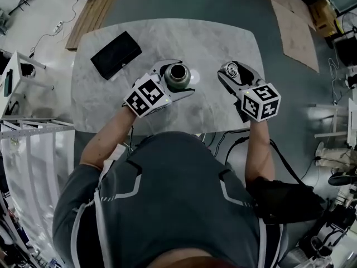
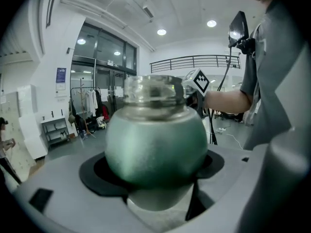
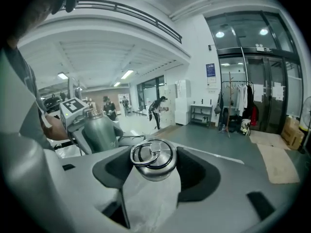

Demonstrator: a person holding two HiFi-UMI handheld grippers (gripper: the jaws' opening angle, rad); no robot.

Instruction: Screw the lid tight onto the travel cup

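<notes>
Left gripper (image 1: 179, 78) clamps the travel cup (image 2: 155, 144), right gripper (image 1: 234, 74) the lid (image 3: 152, 159) (black case (image 1: 116, 54) lies well apart).

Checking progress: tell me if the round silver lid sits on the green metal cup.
No; the right gripper holds the lid apart from the cup.

We log cup (image 2: 155, 147): matt green metal, glossy neck | lid (image 3: 154, 166): polished smooth metal, shiny ring | table (image 1: 212, 41): smooth marble-look top

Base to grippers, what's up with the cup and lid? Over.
Left gripper shut on travel cup, right gripper shut on lid. Cup open, lid not yet on. Nothing between them.
</notes>
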